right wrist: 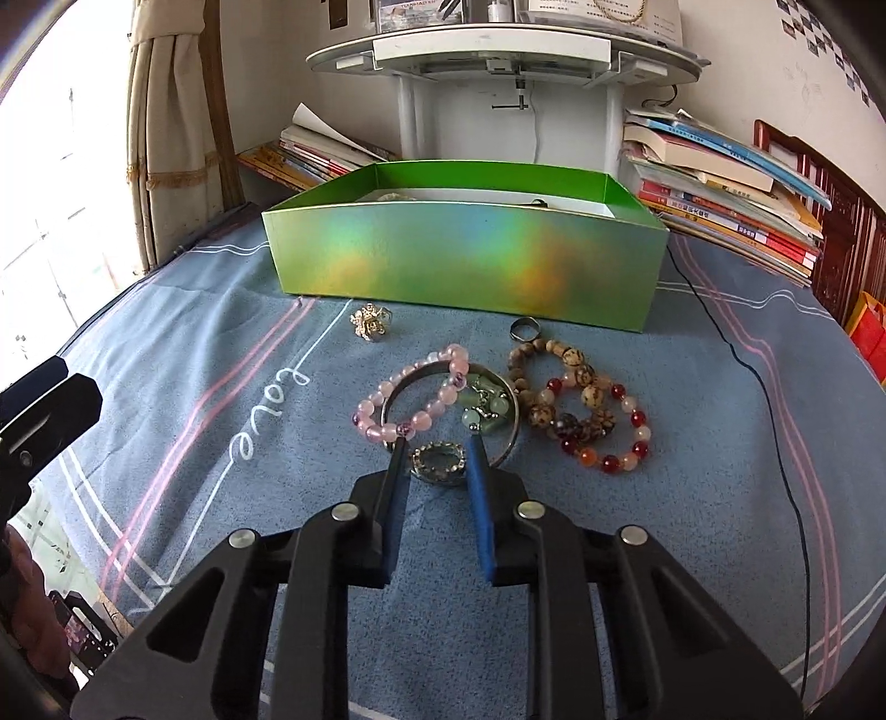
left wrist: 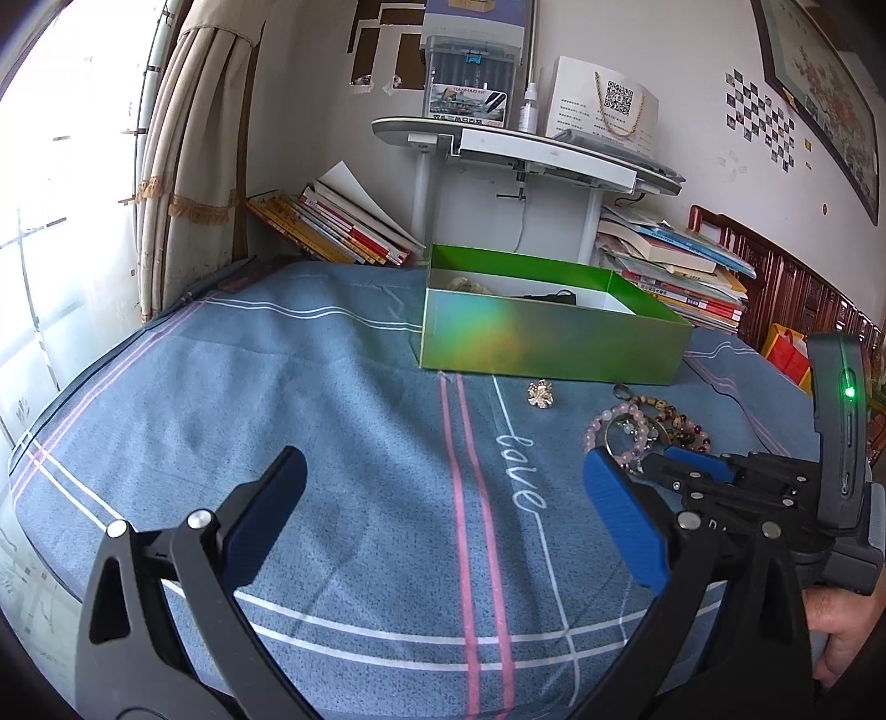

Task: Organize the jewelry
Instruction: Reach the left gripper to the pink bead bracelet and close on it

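Note:
A shiny green open box [right wrist: 459, 260] stands on the blue bedsheet; it also shows in the left wrist view [left wrist: 548, 343]. In front of it lie a gold brooch [right wrist: 370, 323], a dark ring [right wrist: 526, 330], a pink bead bracelet [right wrist: 412, 399], a silver bangle [right wrist: 512, 410] with green beads [right wrist: 482, 412] inside it, a brown bead bracelet [right wrist: 559, 387] and a red bead bracelet [right wrist: 614, 437]. My right gripper [right wrist: 437, 446] is partly open with its fingertips on either side of a small ornate ring [right wrist: 438, 463]. My left gripper [left wrist: 443, 471] is wide open and empty over bare sheet.
Stacks of books [right wrist: 725, 194] lie behind the box on both sides of a white stand [right wrist: 498, 50]. A black cable [right wrist: 775, 421] runs across the sheet on the right. A curtain [left wrist: 188, 166] and window are at left, a wooden headboard [left wrist: 775, 277] at right.

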### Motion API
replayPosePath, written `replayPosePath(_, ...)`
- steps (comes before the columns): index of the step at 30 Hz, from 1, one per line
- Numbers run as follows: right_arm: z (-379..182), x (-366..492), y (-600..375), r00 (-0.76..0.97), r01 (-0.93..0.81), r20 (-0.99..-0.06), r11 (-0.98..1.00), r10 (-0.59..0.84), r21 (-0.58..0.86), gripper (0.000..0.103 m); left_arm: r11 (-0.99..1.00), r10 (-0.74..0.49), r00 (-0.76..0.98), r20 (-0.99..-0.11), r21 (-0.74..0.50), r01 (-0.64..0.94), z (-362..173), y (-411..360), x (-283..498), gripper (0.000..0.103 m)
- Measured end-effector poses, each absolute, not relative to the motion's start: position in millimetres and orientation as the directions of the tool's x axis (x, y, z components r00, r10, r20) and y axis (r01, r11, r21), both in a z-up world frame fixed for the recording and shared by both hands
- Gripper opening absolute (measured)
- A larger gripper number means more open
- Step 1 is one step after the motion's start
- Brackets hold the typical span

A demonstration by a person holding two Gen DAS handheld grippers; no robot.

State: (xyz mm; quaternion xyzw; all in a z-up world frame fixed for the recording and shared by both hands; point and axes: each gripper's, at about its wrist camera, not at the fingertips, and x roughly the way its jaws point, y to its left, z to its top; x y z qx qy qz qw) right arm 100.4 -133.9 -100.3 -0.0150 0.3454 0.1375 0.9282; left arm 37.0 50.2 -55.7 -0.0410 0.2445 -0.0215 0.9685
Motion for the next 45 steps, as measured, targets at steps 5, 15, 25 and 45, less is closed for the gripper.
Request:
replayPosePath(5,-102.6,100.5,-131.6,0.731,-0.273,-0.644,0.962,0.224,0.025,0.023,0.996,-0.067,0.878,-0.474,-0.088,0.029,-57.5,45.9,37.2,0.099)
replayPosePath(15,-80.4,83.7,-157.8,0.777,-0.264,-0.565,0.958,0.278,0.11,0.018,0.984,-0.136,0.848,-0.512,0.032,0.177,-57.0,1.5,50.6,0.099)
replayPosePath(25,-71.3,58.7,-219.0,0.814,-0.173,-0.527,0.969,0.242,0.178,0.018,0.915,-0.157,0.803,-0.574,0.222,0.338,-63.9,-71.6,91.4,0.068)
replayPosePath(45,-76.0,47.3,-239.1,0.813,-0.191,-0.508,0.955,0.283,0.227,0.018,0.927,-0.175,0.754,-0.633,0.153,0.344,-60.0,-78.5,122.8,0.008)
